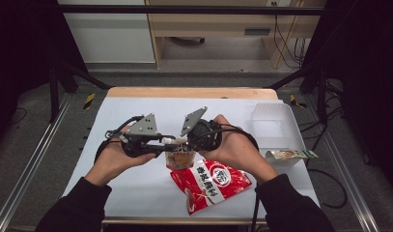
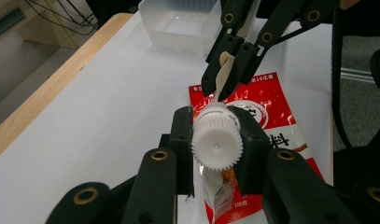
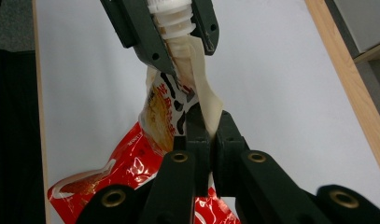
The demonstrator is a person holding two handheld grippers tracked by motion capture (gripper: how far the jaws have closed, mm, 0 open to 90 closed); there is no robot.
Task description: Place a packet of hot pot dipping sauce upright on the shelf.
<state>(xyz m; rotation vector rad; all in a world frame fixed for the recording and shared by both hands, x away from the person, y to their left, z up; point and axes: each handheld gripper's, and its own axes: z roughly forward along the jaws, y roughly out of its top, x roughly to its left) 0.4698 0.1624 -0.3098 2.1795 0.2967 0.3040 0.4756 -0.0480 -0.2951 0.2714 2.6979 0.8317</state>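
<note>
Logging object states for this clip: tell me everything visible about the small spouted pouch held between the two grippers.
The small spouted pouch is soft printed film, cream and orange with dark lettering, topped by a white ribbed plastic cap. It hangs above the white table, over a red snack bag. The left gripper clamps its cap; the right gripper pinches a pale flap beside the spout.

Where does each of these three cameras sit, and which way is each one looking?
High view: above the person's side, looking forward and down at the white table; forearms, hands show.
Left gripper view: on the left gripper, its jaws clamp the white ridged cap.
Right gripper view: on the right gripper, pinching a cream flap.
Shared: the red printed sachet.
</note>
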